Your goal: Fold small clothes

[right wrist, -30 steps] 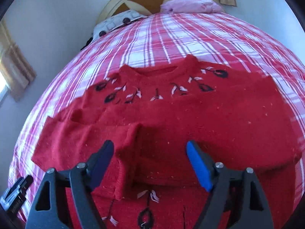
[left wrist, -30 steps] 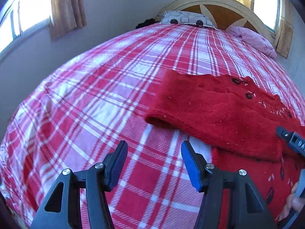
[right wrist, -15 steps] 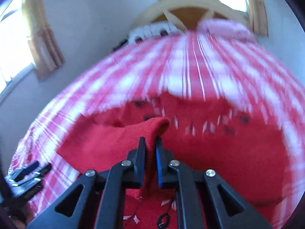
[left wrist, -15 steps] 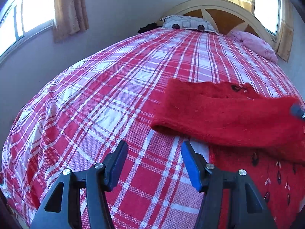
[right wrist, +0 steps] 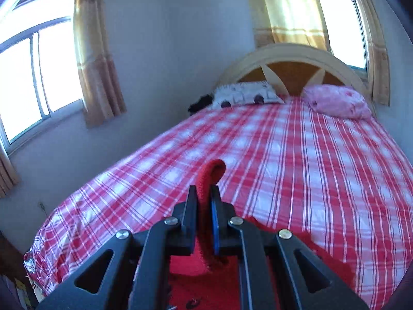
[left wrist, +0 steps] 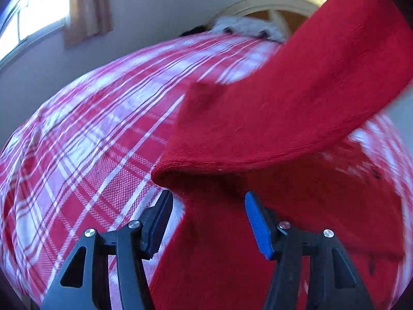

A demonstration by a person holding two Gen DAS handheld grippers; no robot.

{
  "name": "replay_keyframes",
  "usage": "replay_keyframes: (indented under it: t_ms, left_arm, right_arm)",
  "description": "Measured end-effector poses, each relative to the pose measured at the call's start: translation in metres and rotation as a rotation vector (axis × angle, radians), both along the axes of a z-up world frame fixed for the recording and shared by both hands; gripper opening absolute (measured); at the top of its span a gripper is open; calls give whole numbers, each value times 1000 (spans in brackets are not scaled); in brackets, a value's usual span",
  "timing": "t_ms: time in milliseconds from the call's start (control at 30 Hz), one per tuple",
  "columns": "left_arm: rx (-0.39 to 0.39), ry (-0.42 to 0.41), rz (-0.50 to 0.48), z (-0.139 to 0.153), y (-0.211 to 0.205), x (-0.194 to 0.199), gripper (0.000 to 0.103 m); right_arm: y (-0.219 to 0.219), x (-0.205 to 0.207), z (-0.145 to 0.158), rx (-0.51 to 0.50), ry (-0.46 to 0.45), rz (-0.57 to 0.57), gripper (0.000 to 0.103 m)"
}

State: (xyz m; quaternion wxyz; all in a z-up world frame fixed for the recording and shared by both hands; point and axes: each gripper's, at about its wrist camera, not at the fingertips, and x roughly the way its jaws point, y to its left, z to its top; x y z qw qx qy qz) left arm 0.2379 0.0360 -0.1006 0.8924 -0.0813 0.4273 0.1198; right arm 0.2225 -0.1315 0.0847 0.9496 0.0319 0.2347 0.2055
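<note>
A small red knit sweater (left wrist: 258, 245) lies on the red and white plaid bed. Its sleeve (left wrist: 296, 98) is lifted and stretches up to the upper right in the left wrist view. My left gripper (left wrist: 207, 209) is open and empty, with the sleeve's cuff edge just above its fingers. My right gripper (right wrist: 204, 201) is shut on the red sleeve (right wrist: 210, 178) and holds it raised above the bed; more of the sweater (right wrist: 206, 292) hangs below it.
The plaid bedspread (right wrist: 296, 160) covers the whole bed. A white patterned pillow (right wrist: 245, 94) and a pink pillow (right wrist: 338, 104) lie at the arched headboard (right wrist: 291, 59). A wall with curtained windows (right wrist: 41, 72) runs along the left side.
My right gripper closed on the sleeve and lifted it high above the bed. The left gripper moved right and closer, under the raised sleeve, and stayed open.
</note>
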Motion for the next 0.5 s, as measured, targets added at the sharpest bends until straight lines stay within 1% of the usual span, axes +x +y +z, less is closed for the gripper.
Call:
replay_keyframes:
  t_ms: [33,67,100,133,167,200,233,267,300,367,433,500]
  left_arm:
    - [10,24,36,-5,3,6,59]
    - [7,66,98,-14,14,16,59]
    - [-17,79,121,-18,22,19,60]
    - [-49,58,136,-19,30,21,61]
    - [-43,41,153,-17,35,20,61]
    - [-11,46,175,-17,39,22,61]
    - [-17,48,180,-17,43,23,61]
    - [-47,44,179,-18,48,23,62]
    - [-61,37,180,-18,51,22,62]
    - [-49,34,174,-18,49,21,62]
    - [-18,25,165,-19,43,18,63]
    - [11,29,155,-20,37,18,64]
  right_arm:
    - [-5,-5,3,-1,-15,-6,13]
    - [-12,-9,5,-4,-26,-13,13]
    - [-23,-15,7,-9,-36,-29,13]
    - [-32,-17,8,-8,-37,-42,13]
    - [-45,-20,7,-2,-32,-61,13]
    - [-62,-23,4,12,-20,-81,13]
    - [-80,-26,-2,23,-7,-108,13]
    - [-94,-27,-9,30,2,-128,13]
    - [-111,-28,-22,44,23,-146,13]
    - [-140,-23,-57,78,98,-180,13]
    - [-163,-15,-113,60,209,-257,13]
    - [-178,-6,-166,50,328,-310,13]
